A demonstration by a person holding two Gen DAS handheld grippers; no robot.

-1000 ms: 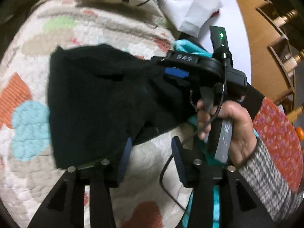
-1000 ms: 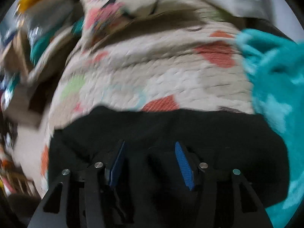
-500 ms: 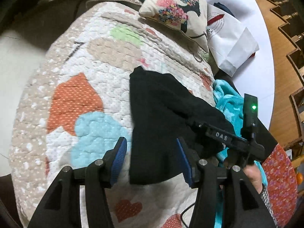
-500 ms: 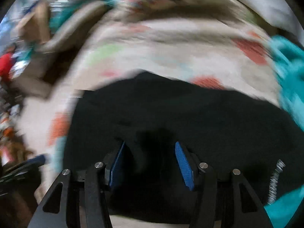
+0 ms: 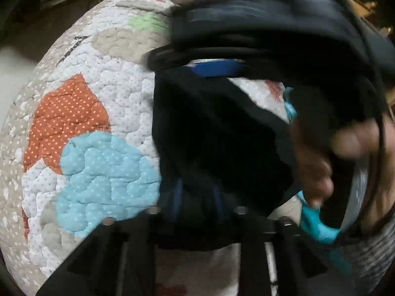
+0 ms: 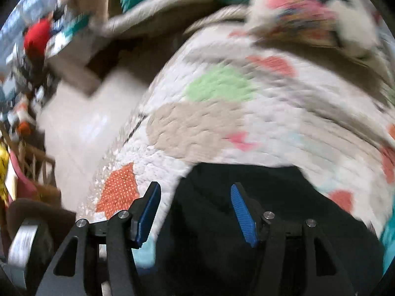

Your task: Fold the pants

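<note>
Black pants (image 5: 212, 133) lie on the quilt (image 5: 81, 128), bunched between the narrowed left gripper (image 5: 197, 197) jaws, apparently pinched; right gripper (image 6: 195, 212), jaws wide, straddles the pants' near edge.

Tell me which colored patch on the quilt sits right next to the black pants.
The light blue patch in the left wrist view: its right edge meets the black pants. The orange and green patches lie clear of them.

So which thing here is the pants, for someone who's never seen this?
Find the patchwork quilt with orange and blue patches. The pants are the plain black cloth lying on it, right of the blue patch. Everything nearby is patterned or bright.
</note>
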